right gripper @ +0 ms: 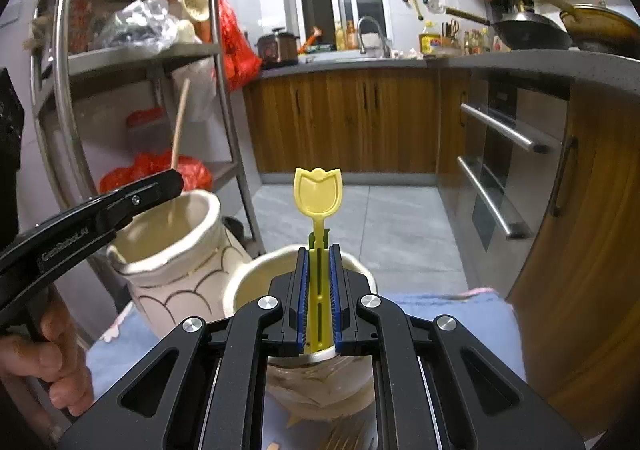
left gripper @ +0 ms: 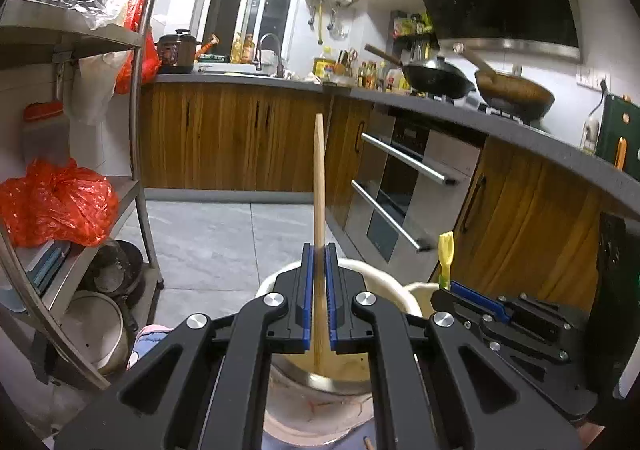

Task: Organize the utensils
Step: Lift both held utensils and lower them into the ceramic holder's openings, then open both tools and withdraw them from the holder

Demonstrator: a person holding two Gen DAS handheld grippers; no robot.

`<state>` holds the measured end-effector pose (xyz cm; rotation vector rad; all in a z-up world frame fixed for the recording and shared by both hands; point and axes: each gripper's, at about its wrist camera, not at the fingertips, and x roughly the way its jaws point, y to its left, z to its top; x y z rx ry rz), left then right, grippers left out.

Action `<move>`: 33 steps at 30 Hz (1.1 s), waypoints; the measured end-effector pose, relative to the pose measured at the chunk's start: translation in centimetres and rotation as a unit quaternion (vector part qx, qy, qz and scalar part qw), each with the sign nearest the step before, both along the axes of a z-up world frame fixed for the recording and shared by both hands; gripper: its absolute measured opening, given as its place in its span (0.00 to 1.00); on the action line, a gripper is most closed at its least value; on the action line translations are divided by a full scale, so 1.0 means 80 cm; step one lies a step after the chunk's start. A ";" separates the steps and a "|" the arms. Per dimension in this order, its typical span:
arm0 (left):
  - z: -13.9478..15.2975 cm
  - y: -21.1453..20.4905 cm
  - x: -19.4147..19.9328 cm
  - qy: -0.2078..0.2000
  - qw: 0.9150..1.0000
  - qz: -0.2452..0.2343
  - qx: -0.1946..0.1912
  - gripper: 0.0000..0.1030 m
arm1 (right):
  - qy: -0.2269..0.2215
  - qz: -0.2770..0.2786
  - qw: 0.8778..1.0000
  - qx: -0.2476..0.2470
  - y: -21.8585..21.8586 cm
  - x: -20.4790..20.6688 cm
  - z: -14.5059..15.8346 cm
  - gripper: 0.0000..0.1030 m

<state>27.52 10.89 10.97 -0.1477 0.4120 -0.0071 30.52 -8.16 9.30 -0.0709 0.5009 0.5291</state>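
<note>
My left gripper is shut on a wooden chopstick that stands upright, its lower end inside a cream ceramic jar right below the jaws. My right gripper is shut on a yellow tulip-shaped plastic utensil, held upright over a second cream jar. In the right wrist view the left gripper hovers over the taller scallop-patterned jar with the chopstick rising from it. In the left wrist view the right gripper and yellow utensil sit at the right.
Both jars stand on a blue cloth. A metal shelf rack with red bags and pots is on the left. Wooden cabinets, an oven and a grey counter with woks run along the right. A hand grips the left tool.
</note>
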 end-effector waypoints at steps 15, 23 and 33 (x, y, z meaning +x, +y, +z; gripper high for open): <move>0.008 0.004 -0.012 -0.008 1.000 -0.001 0.007 0.17 | -0.016 -0.005 1.000 0.012 -0.017 -0.010 0.012 0.21; 0.020 0.013 -0.044 -0.034 0.999 0.019 0.011 0.52 | -0.023 -0.014 0.999 0.020 -0.039 -0.017 0.022 0.33; -0.004 0.024 -0.103 -0.002 1.000 0.016 0.013 0.52 | 0.010 -0.019 1.000 0.021 -0.079 -0.038 0.000 0.37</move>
